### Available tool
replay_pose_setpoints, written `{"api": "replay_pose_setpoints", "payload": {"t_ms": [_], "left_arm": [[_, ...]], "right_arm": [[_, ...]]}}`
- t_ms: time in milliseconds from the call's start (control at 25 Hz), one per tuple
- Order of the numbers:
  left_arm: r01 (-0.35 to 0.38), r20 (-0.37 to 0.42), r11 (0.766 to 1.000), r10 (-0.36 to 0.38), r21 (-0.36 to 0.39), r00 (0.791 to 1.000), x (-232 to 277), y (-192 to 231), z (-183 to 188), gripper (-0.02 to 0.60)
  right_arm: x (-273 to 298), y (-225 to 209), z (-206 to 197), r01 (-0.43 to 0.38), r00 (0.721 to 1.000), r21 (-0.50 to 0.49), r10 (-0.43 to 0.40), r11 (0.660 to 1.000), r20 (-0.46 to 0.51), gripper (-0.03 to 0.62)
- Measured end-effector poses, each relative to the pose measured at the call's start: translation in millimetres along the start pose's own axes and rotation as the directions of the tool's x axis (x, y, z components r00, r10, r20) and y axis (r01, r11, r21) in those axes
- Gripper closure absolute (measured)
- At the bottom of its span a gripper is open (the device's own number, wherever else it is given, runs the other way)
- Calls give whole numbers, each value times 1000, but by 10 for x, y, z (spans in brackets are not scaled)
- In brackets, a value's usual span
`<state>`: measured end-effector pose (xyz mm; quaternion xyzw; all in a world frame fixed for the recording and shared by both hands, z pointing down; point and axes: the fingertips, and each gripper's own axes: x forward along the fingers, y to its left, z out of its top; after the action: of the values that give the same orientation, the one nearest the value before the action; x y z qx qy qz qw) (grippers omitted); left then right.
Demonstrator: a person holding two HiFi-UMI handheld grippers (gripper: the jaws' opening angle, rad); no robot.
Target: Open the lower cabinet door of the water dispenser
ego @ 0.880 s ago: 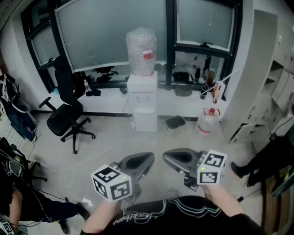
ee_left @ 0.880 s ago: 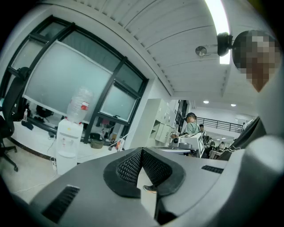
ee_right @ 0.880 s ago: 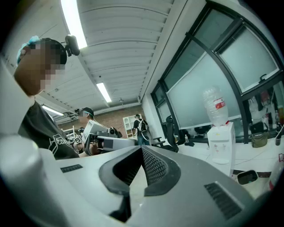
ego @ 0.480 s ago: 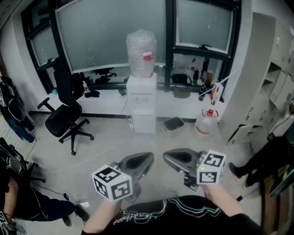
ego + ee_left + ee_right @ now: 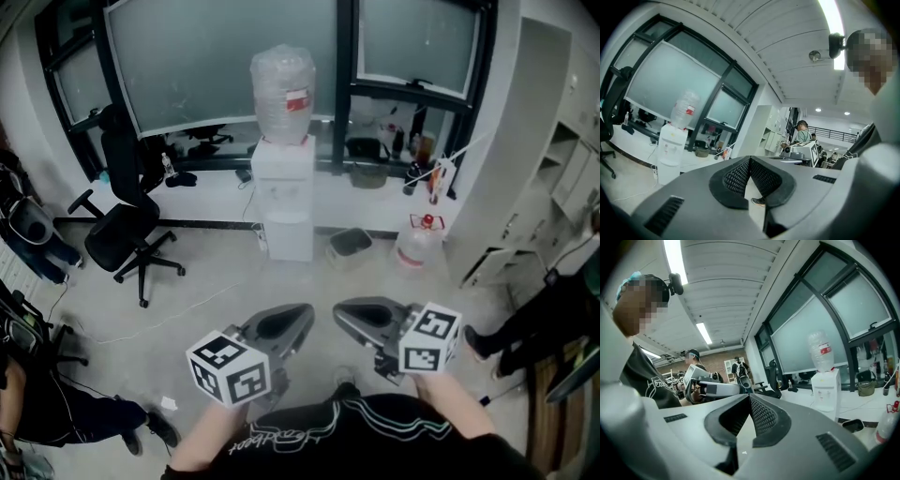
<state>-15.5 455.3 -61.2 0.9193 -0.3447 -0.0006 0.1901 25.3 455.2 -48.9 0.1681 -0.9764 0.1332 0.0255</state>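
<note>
The white water dispenser (image 5: 283,187) stands against the window wall with a clear bottle (image 5: 281,86) on top. Its lower cabinet door (image 5: 289,241) is closed. It also shows in the left gripper view as the dispenser (image 5: 670,152) far off at the left, and in the right gripper view as the dispenser (image 5: 826,391) far off at the right. My left gripper (image 5: 305,312) and right gripper (image 5: 339,312) are held side by side near my body, well short of the dispenser. The left gripper (image 5: 750,158) is shut and empty. So is the right gripper (image 5: 750,395).
A black office chair (image 5: 127,234) stands left of the dispenser. A dark bin (image 5: 349,242) and a water jug (image 5: 415,246) sit on the floor to its right. White lockers (image 5: 553,169) line the right wall. People stand at the lower left (image 5: 56,412) and the right edge (image 5: 534,328).
In the head view the dispenser and room have slid slightly up and left. Both grippers keep their place side by side, still shut.
</note>
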Motion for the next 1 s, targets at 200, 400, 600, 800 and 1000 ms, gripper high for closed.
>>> {"api": "replay_pose_setpoints", "payload": {"t_ms": [200,400,600,800,1000], "left_arm": [[-7,-15,1000,8,7,1000,354,210,-14,580],[-32,-66,999,30,-33,997,920,508,-26,580],[-58,-112,998,54,-26,992,1659,930,-24,580],[-110,-146,990,97,-86,985,2435,1432,-67,580],[-145,-189,987,130,-69,973,3014,1690,-128,580]], "right_arm": [[34,-391,-34,1,1000,-22,-1,1000,-11,582],[-7,-1013,-57,4,1000,50,-4,999,-18,580],[-62,-1839,-57,20,999,87,-16,996,-43,580],[-110,-2732,-130,30,998,136,-22,990,-60,580],[-90,-3322,-116,13,997,140,-2,990,-81,580]]}}
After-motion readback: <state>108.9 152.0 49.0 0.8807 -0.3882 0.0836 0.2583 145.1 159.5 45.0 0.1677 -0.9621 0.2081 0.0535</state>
